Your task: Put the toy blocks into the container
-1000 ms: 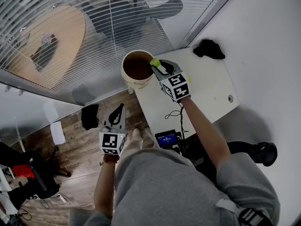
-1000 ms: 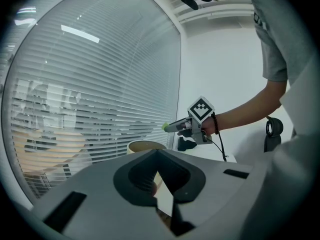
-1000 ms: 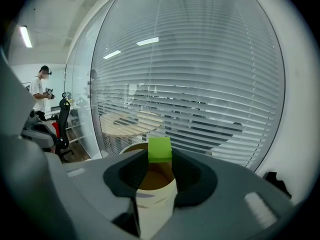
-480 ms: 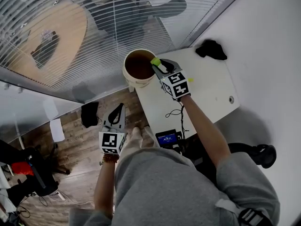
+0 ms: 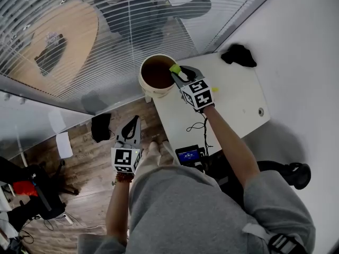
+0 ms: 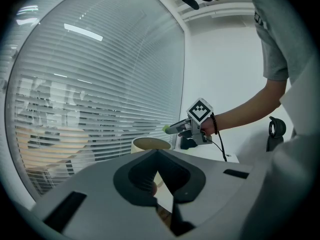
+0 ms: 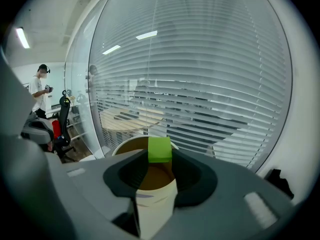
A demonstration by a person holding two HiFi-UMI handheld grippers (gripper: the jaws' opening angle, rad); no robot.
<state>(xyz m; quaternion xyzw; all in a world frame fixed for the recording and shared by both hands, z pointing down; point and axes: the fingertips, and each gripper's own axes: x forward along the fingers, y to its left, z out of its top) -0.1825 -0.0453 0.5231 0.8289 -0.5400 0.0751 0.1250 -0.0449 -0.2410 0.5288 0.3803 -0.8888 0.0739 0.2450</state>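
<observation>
A lime-green toy block is pinched between the tips of my right gripper, which is shut on it. The block hangs over the near rim of a round cream container with a brown inside, standing at the corner of the white table. My left gripper hangs low beside the person's left leg, over the wooden floor, jaws together with nothing in them. From the left gripper view, the right gripper and block show above the container.
A small yellow-green piece lies on the table behind the right gripper. A black object sits at the table's far corner. A small device with a lit screen and a cable hang at the near edge. A glass wall with blinds runs just beyond the container.
</observation>
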